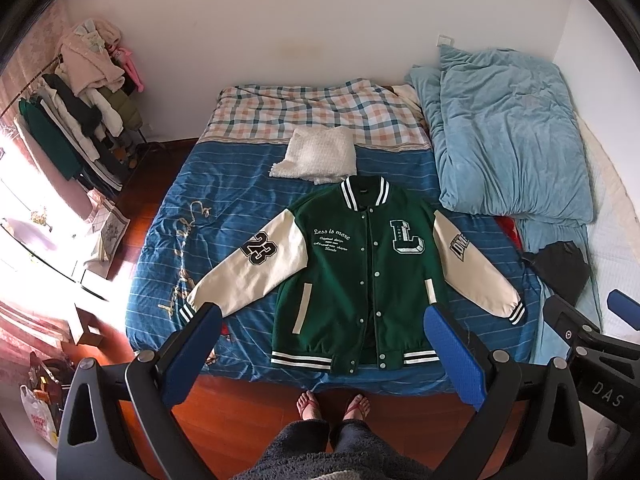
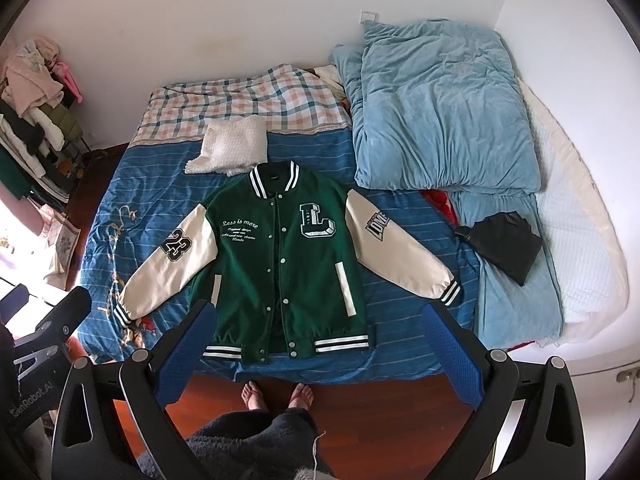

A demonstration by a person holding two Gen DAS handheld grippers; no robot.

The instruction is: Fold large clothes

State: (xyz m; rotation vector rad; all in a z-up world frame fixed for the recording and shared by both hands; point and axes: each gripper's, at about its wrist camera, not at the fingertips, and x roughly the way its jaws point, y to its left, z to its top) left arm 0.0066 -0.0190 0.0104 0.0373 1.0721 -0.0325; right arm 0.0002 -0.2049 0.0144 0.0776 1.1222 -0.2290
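A green varsity jacket (image 1: 360,276) with cream sleeves lies flat and face up on the blue striped bed, buttoned, sleeves spread out to both sides. It also shows in the right wrist view (image 2: 280,268). My left gripper (image 1: 324,320) is open and empty, held high above the jacket's hem at the bed's near edge. My right gripper (image 2: 320,316) is open and empty at the same height, over the hem. The right gripper shows at the right edge of the left wrist view (image 1: 592,332).
A folded white knit (image 1: 320,156) lies just beyond the collar. A light blue duvet (image 1: 508,136) is heaped at the right, with a black garment (image 1: 560,268) below it. A checked quilt (image 1: 312,112) covers the bed's far end. A clothes rack (image 1: 80,120) stands left. Bare feet (image 1: 332,404) stand on the wooden floor.
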